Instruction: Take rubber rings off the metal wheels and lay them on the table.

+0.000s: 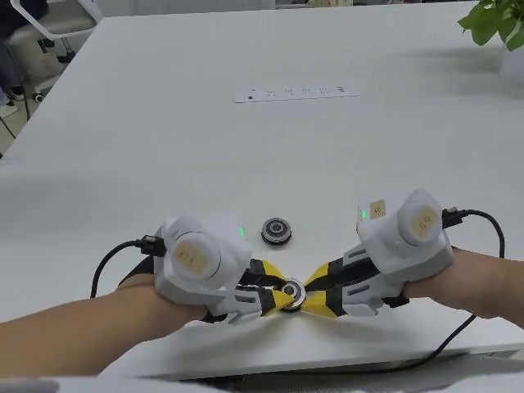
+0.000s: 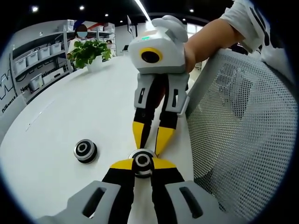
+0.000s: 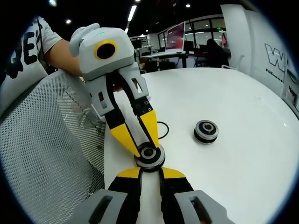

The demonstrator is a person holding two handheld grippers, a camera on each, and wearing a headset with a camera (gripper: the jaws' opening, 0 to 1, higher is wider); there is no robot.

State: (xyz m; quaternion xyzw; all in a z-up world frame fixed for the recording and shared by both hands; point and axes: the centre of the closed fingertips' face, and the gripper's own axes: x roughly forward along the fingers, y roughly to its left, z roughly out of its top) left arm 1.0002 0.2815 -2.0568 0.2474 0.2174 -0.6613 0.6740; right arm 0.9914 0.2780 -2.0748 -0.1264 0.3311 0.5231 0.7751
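Left tongs (image 1: 276,296) and right tongs (image 1: 311,294) nose to nose (forearms (image 1: 74,336) low), both clamped on one metal wheel (image 1: 292,292).

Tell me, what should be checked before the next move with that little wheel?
1. Grip of left gripper on held wheel: ok, shut on it.
2. Fingers of right gripper pinching that wheel's edge: cannot tell.
3. Held wheel lifted off the table: cannot tell.
4. Bare table surface close by: ok.
5. The spare wheel standing apart from both grippers: ok.
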